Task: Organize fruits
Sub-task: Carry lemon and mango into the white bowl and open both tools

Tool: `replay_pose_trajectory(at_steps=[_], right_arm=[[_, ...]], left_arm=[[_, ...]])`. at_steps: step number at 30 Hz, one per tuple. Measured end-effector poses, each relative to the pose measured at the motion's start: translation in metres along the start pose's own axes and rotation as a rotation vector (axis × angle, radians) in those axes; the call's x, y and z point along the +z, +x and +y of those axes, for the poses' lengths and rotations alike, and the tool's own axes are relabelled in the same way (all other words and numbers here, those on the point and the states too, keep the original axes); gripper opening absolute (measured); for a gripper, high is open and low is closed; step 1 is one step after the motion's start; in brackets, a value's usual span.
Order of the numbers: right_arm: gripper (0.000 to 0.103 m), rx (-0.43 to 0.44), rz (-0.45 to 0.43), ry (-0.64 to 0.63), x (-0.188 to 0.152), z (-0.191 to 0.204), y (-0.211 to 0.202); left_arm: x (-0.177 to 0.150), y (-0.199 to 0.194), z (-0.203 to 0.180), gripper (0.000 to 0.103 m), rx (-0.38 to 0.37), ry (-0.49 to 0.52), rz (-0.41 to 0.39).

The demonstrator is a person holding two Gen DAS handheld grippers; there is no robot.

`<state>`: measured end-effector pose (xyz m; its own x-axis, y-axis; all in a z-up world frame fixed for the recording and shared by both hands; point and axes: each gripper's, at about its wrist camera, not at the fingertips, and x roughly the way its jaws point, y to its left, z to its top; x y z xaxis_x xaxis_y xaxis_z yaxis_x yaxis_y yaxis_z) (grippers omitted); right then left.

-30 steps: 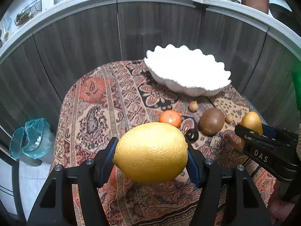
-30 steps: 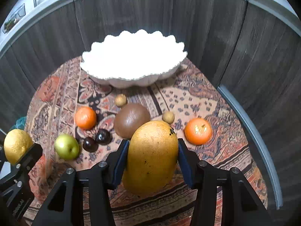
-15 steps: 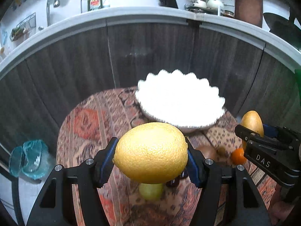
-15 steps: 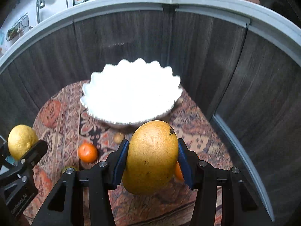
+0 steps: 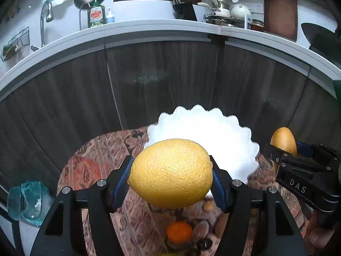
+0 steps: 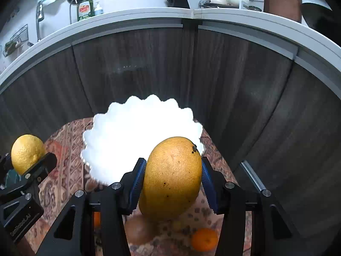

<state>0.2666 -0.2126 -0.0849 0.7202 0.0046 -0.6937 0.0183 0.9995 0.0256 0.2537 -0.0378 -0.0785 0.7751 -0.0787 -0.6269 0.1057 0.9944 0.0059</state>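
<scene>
A patterned red and brown carpet (image 5: 89, 170) covers the round surface in the lower part of both views, and dark wood panels (image 5: 170, 81) stand behind it, under a white counter (image 5: 149, 28) that runs across the upper part of the frames. On this counter, from left to right, I see a tap (image 5: 43, 19), a green dish soap bottle (image 5: 96, 15), a knife block (image 5: 187, 10) and white pots (image 5: 234, 9). At the lower left of the left wrist view there is a blue-green plastic bag (image 5: 25, 202). One white bowl with a wavy rim (image 6: 119, 136) stands in the middle of the carpet; it is too bright to see inside. The left gripper (image 5: 170, 177) has its jaws clamped on one yellow lemon (image 5: 170, 172), in front of the bowl in the picture. The right gripper (image 6: 172, 181) has its jaws clamped on one mango (image 6: 172, 177), also before the bowl. At the bottom of the right wrist view lie two orange fruits, one almost hidden at the left (image 6: 97, 218) and one at the right (image 6: 204, 240), with one brown round fruit (image 6: 138, 228) between them.
</scene>
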Motion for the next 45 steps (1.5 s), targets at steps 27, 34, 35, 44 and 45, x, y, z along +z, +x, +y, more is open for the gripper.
replay_pose_trajectory(at_steps=[27,34,35,44,45], right_arm=[[0.051,-0.024,0.134,-0.034,0.024,0.005,0.127],[0.052,-0.046,0.152,-0.042,0.019,-0.003,0.133],[0.052,-0.046,0.153,-0.043,0.019,-0.004,0.133],[0.092,-0.082,0.087,-0.011,0.03,-0.008,0.116],[0.094,-0.095,0.084,-0.008,0.03,-0.008,0.115]], left_arm=[[0.017,0.152,-0.003,0.065,-0.033,0.046,0.133],[0.002,0.166,-0.015,0.065,-0.049,0.089,0.206],[0.0,0.166,-0.016,0.066,-0.048,0.093,0.206],[0.008,0.15,-0.015,0.1,0.001,0.088,0.16],[0.009,0.147,-0.014,0.101,0.012,0.088,0.153]])
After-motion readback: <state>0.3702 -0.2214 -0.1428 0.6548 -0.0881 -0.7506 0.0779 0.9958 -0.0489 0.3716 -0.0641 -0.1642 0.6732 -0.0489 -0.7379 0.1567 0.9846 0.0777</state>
